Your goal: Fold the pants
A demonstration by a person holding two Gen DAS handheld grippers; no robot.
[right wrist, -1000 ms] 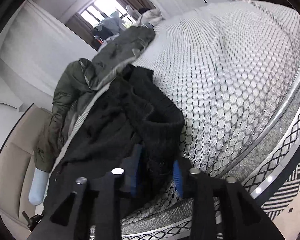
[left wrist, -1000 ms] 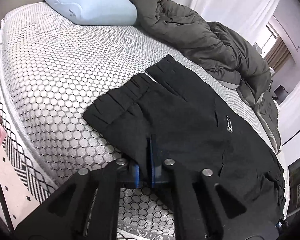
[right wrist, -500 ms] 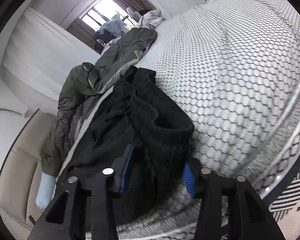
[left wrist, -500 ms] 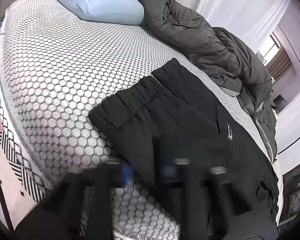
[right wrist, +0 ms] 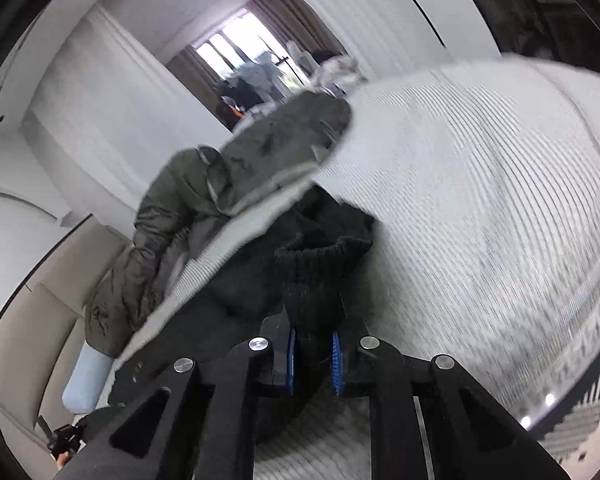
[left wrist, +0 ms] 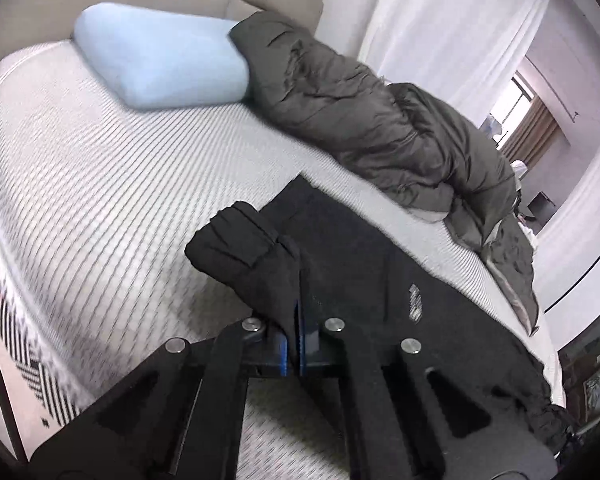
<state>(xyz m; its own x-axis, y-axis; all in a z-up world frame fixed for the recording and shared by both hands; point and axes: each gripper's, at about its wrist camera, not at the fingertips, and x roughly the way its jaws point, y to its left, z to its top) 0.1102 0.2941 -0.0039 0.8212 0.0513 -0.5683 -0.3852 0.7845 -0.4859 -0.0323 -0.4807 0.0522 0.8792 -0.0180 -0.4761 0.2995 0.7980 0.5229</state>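
Observation:
Black pants (left wrist: 372, 292) lie along the near side of a bed (left wrist: 100, 184) with a white honeycomb cover. My left gripper (left wrist: 294, 344) is shut on the waistband end, which is lifted and folded over above the bed. In the right wrist view, my right gripper (right wrist: 314, 360) is shut on the ribbed cuff end of the pants (right wrist: 320, 276), also raised off the bed (right wrist: 480, 208). The rest of the pants stretches between the two grippers.
A dark olive duvet (left wrist: 380, 120) is bunched along the far side of the bed; it also shows in the right wrist view (right wrist: 220, 184). A light blue pillow (left wrist: 160, 68) lies at the head. A patterned rug (left wrist: 24, 368) covers the floor beside the bed.
Both grippers have lifted their ends of the pants off the bed. The left jaws opened briefly and closed again on the waistband. The right jaws closed on the cuff.

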